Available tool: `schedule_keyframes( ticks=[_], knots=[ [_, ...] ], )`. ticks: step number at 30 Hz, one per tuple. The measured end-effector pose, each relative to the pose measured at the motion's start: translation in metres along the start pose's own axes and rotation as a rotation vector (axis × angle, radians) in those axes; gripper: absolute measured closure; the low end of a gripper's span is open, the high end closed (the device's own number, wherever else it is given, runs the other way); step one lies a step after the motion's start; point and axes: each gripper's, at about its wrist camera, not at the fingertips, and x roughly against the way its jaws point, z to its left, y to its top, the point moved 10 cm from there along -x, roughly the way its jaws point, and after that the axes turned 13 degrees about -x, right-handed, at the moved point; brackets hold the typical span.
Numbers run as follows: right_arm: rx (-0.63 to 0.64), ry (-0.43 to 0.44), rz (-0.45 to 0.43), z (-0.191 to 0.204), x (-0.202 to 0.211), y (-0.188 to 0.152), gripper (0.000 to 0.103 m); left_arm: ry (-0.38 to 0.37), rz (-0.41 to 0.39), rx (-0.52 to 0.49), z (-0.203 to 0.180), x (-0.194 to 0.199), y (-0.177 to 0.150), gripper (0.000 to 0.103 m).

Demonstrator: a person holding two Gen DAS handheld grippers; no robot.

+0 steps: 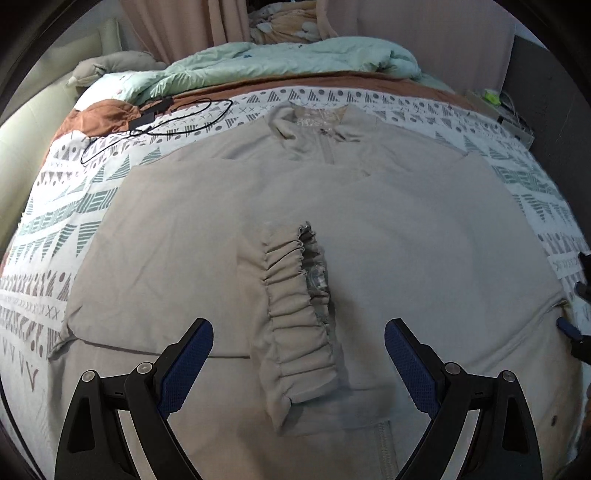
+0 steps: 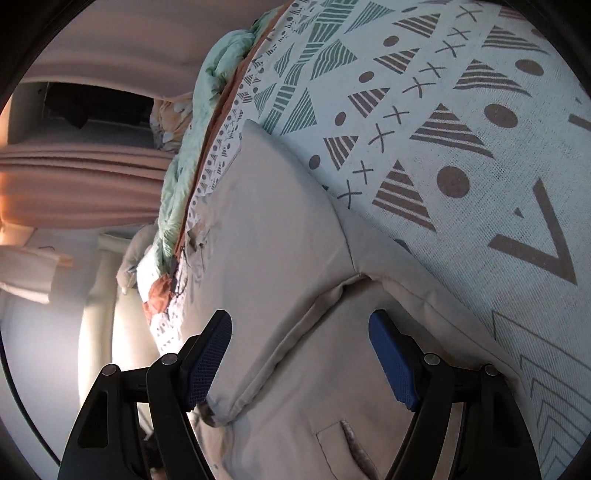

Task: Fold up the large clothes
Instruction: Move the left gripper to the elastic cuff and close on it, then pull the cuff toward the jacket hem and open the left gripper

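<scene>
Jacket (image 1: 207,229): beige, zip-front, lies flat on the bed (image 1: 74,221), collar (image 1: 317,125) toward the far side, both sleeves folded in across the chest. One gathered cuff (image 1: 295,306) rests on the middle of the front panel, directly ahead of the left gripper.

Left gripper (image 1: 298,363): fingers spread wide, blue pads facing each other on either side of the cuff, above the cloth. Nothing is between the pads in contact; whether the tips touch the fabric cannot be told.

Right gripper (image 2: 300,354): fingers likewise well apart, nothing clamped. View is rolled sideways. It sits over the jacket's right edge, where a folded sleeve seam (image 2: 291,332) runs diagonally between the pads. A pocket slit (image 2: 347,439) shows lower down, near the right finger. In the left wrist view, blue and black parts of this gripper show at the far right rim, just beside the jacket's edge.

Bed cover: white with grey and green triangles, dots and crosses. A mint quilt (image 1: 280,62) is bunched along the far side, touching a brown blanket strip (image 1: 103,114). A black cable (image 1: 155,125) loops on the cover, left of the collar, apart from the jacket. Curtains (image 1: 184,26) hang behind the bed.
</scene>
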Motion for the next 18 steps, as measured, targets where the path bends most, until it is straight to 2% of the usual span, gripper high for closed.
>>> schedule_keyframes(
  ticks=[2, 4, 7, 8, 9, 11, 13, 18],
  knots=[
    [-0.024, 0.026, 0.007, -0.001, -0.001, 0.004, 0.026, 0.025, 0.024, 0.012, 0.007, -0.013, -0.001, 0.010],
    [-0.040, 0.045, 0.012, 0.000, -0.001, 0.007, 0.026, 0.053, 0.046, 0.049, 0.018, -0.020, -0.004, 0.017],
    [-0.049, 0.069, 0.008, 0.003, -0.005, 0.013, 0.026, 0.020, 0.065, 0.092, 0.022, -0.027, -0.008, 0.029],
    [-0.058, 0.079, 0.001, 0.004, -0.007, 0.017, 0.026, 0.023, 0.067, 0.083, 0.023, -0.027, -0.008, 0.037],
    [-0.074, 0.082, -0.012, 0.002, -0.007, 0.020, 0.028, 0.032, 0.069, 0.070, 0.023, -0.027, -0.009, 0.051],
    [-0.124, 0.079, -0.044, -0.003, -0.005, 0.027, 0.038, 0.039, 0.074, 0.071, 0.027, -0.026, -0.008, 0.067],
    [-0.148, 0.051, -0.079, -0.011, -0.001, 0.030, 0.052, 0.011, 0.049, 0.108, 0.032, -0.022, -0.003, 0.069],
    [-0.181, 0.033, -0.117, -0.019, 0.003, 0.032, 0.060, -0.018, 0.003, 0.115, 0.033, -0.020, 0.022, 0.075]
  ],
)
